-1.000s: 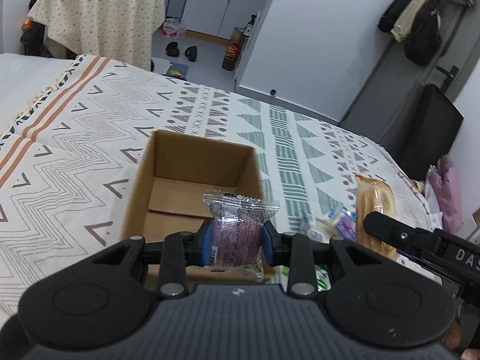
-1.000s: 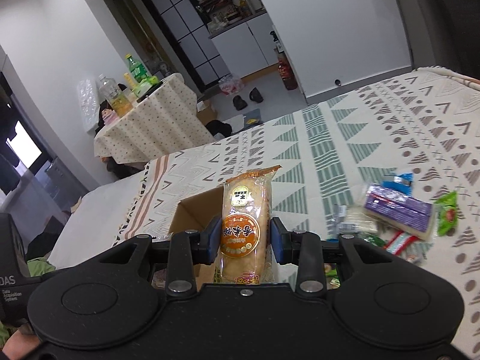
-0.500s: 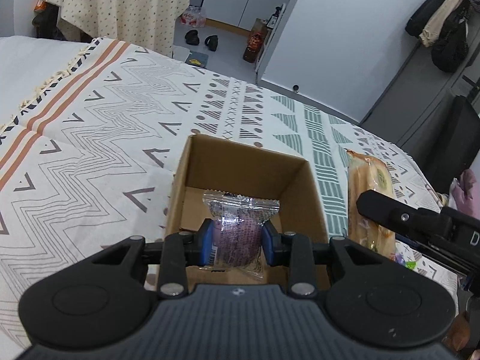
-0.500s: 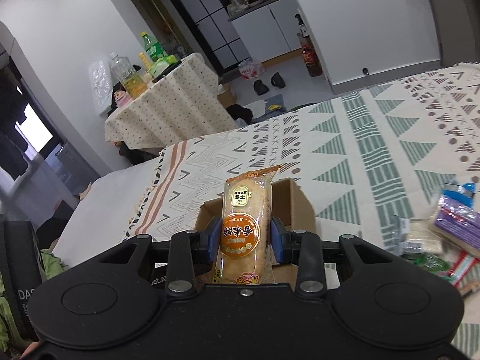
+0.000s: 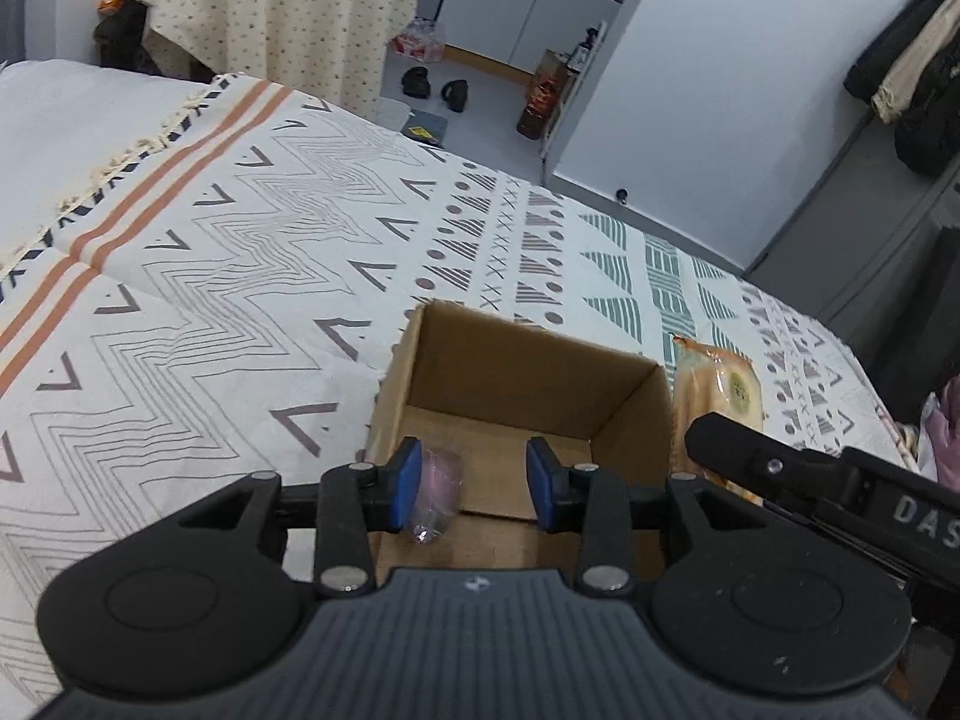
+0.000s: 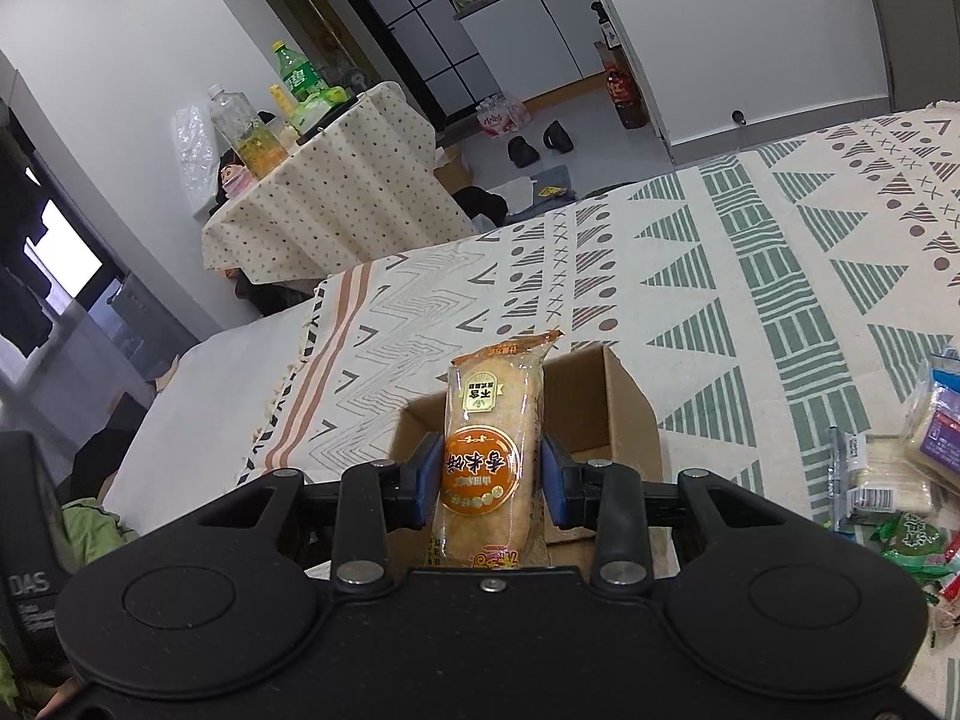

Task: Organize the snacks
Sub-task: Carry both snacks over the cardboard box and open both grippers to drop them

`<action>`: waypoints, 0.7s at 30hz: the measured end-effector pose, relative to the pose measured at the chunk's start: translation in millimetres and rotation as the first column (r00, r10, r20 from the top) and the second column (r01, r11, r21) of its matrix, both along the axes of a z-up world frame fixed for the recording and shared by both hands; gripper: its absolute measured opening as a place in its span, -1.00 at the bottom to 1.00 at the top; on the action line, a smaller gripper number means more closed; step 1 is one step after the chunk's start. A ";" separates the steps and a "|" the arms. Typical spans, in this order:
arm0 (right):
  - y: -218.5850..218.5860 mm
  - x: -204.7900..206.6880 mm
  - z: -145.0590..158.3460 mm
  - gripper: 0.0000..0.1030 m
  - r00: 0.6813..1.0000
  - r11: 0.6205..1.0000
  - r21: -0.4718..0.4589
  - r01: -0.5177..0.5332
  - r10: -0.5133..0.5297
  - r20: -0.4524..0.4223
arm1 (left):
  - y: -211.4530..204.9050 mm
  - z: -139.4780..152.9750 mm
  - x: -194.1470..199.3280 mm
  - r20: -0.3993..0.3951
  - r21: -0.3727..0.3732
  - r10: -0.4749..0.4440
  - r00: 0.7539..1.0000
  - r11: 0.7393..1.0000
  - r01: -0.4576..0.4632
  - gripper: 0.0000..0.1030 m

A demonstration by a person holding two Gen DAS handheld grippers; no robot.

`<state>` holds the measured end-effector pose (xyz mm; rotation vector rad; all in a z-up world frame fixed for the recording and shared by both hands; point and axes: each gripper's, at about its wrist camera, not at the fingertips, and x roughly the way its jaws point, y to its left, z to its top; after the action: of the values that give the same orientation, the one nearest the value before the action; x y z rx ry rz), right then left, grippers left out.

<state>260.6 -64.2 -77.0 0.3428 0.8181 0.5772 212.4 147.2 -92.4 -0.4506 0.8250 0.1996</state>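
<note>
Left gripper (image 5: 474, 485) poised over the near left part of an open cardboard box (image 5: 534, 381), blue pads (image 5: 410, 474) spread wide with bare box floor showing between them. Small clear packet with a purplish filling (image 5: 437, 498) blurred just beside the left pad, low inside the box; contact with the pad impossible to judge, though no longer squeezed as half a second ago, when both pads pinched it upright. Box sitting on a patterned bedspread (image 5: 240, 276) with zigzags, triangles and orange stripes, flaps open, brown interior otherwise bare where visible.

Right gripper (image 6: 489, 476) clamped on a long rice-cracker pack (image 6: 489, 450), pads pressing its two sides, pack upright along the fingers with an orange round label facing the camera. Same pack seen from the left wrist view just right of the box's right wall (image 5: 717, 384), above the bedspread, with the black finger of the right gripper (image 5: 780, 468) in front of it. From the right wrist view, cardboard box (image 6: 606, 414) directly behind and below the pack.

Far right of the right wrist view: loose heap of other snacks (image 6: 900, 480) on the bedspread, among them a purple-labelled packet, white wafer-like packs and green wrappers, well apart from the box. Beyond the bed, a table under a spotted cloth (image 6: 324, 192) carrying bottles.
</note>
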 end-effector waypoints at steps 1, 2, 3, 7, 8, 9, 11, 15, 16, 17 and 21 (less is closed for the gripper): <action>1.0 0.4 0.6 -0.34 1.000 1.000 0.003 0.000 0.000 0.000 | 1.8 1.9 -2.0 0.000 -0.003 0.007 1.000 1.000 -0.007 -0.21; 1.9 0.5 1.8 -0.34 1.000 1.000 0.006 0.000 0.000 0.000 | 3.4 3.8 -4.1 -0.001 -0.005 0.014 1.000 1.000 -0.014 -0.17; 2.7 0.9 2.8 -0.34 1.000 1.000 0.011 -0.003 0.003 0.001 | 5.2 5.9 -6.6 -0.001 -0.006 0.021 1.000 1.000 -0.021 -0.11; 6.4 -1.7 9.8 -0.17 0.998 0.998 0.042 -0.053 0.052 0.019 | 8.8 13.3 -15.9 0.003 0.000 0.049 0.999 0.999 -0.049 0.08; 4.7 -3.1 11.4 0.13 0.999 0.998 0.044 -0.046 0.045 0.021 | 8.1 14.9 -17.5 0.001 0.002 0.051 0.999 0.999 -0.051 0.11; 1.2 -4.7 12.4 0.25 0.999 0.999 0.044 -0.029 0.028 0.021 | 6.9 16.5 -19.1 -0.002 0.006 0.052 0.999 0.999 -0.052 0.14; -8.2 -8.9 14.6 0.35 1.000 0.999 0.047 0.001 -0.002 0.022 | 3.8 19.7 -21.7 -0.011 0.013 0.054 0.999 0.998 -0.053 0.21; -29.6 -16.4 19.9 0.44 0.999 0.998 0.052 0.031 -0.032 0.011 | -6.2 26.0 -27.7 -0.015 0.030 0.051 0.999 0.998 -0.051 0.47; -34.8 -19.5 21.6 0.52 0.999 0.998 0.041 0.040 -0.041 0.017 | -8.9 27.4 -29.2 -0.016 0.032 0.051 0.999 0.998 -0.051 0.52; -39.8 -22.1 23.2 0.59 0.998 0.998 0.030 0.049 -0.050 0.025 | -11.5 28.8 -30.6 -0.017 0.031 0.053 0.998 0.998 -0.052 0.54; -61.4 -33.1 28.3 0.76 0.996 0.997 0.012 0.082 -0.083 0.037 | -26.0 34.7 -35.0 -0.031 0.024 0.040 0.999 0.999 -0.039 0.57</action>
<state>227.5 -125.7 -48.6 0.3728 0.7614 0.5095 177.4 121.2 -57.7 -0.4427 0.8439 0.2537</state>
